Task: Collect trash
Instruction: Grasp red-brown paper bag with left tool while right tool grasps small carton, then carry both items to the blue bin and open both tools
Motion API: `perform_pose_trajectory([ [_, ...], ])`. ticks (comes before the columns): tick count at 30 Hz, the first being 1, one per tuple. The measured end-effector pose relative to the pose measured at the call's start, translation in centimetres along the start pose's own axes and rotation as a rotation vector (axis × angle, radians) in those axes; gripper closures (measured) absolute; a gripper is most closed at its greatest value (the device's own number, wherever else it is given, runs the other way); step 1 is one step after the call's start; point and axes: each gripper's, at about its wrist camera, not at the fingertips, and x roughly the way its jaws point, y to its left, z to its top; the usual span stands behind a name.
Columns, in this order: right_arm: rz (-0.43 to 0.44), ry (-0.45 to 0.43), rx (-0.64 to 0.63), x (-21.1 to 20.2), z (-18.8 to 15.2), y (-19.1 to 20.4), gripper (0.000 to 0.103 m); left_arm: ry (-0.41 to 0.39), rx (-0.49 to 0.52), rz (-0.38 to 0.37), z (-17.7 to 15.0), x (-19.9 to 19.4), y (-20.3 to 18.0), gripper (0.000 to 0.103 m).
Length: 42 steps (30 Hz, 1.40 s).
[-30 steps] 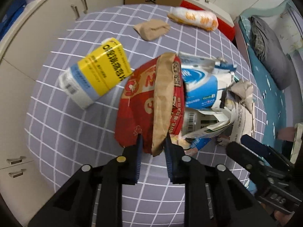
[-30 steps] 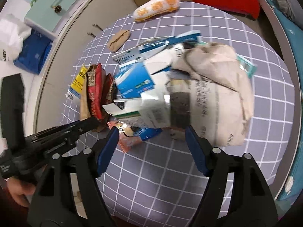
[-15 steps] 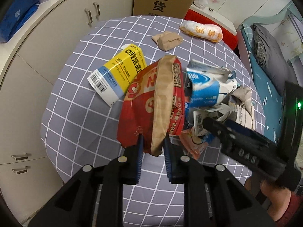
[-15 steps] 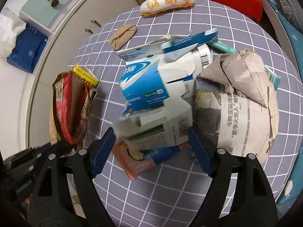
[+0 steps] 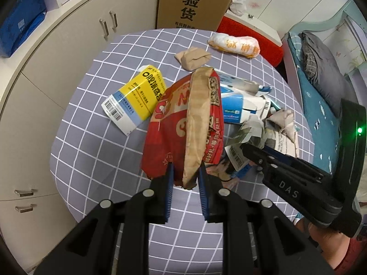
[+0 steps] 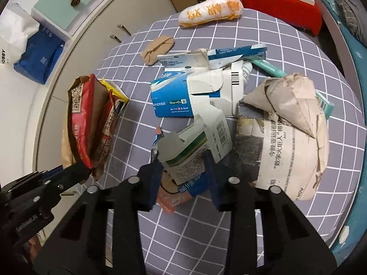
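The round worktop wears a grey-lilac cloth with a white grid, cream cupboards curving behind it and a bed off to the right tongs' side. A cardboard box beyond the worktop bears the characters 验货. The left tongs are clenched on the lower edge of a red and brown paper snack bag, held clear of the cloth and higher over the worktop than a second ago. Just beyond them lies a yellow and blue carton with a barcode. The right tongs have just been closing and now pinch a small green and white carton. Right behind it sits a crushed blue tissue box marked 10 × 6, and beside it a crumpled newspaper bundle. Farther off lie a brown paper wad and an orange-printed white bag.
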Motion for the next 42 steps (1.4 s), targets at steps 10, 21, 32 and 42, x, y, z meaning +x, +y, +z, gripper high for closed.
perform_pose_trajectory([
  [10, 0.053, -0.014, 0.069, -2.9, -0.4, -2.9, 0.099, -0.035, 0.013, -0.026, -0.6, -1.9, -2.7, 0.083],
  [21, 0.116, -0.075, 0.124, -8.0, -2.8, -7.8, 0.099, -0.056, 0.031, -0.065, -1.8, -3.4, -8.1, 0.084],
  [32, 0.079, -0.183, 0.343, -17.0, -10.4, -23.2, 0.099, 0.017, 0.184, -0.202, -5.4, -1.8, -23.8, 0.084],
  [42, -0.077, -0.139, 0.604, -20.3, -21.5, -38.4, 0.099, 0.186, 0.386, -0.283, -12.1, 3.9, -39.5, 0.084],
])
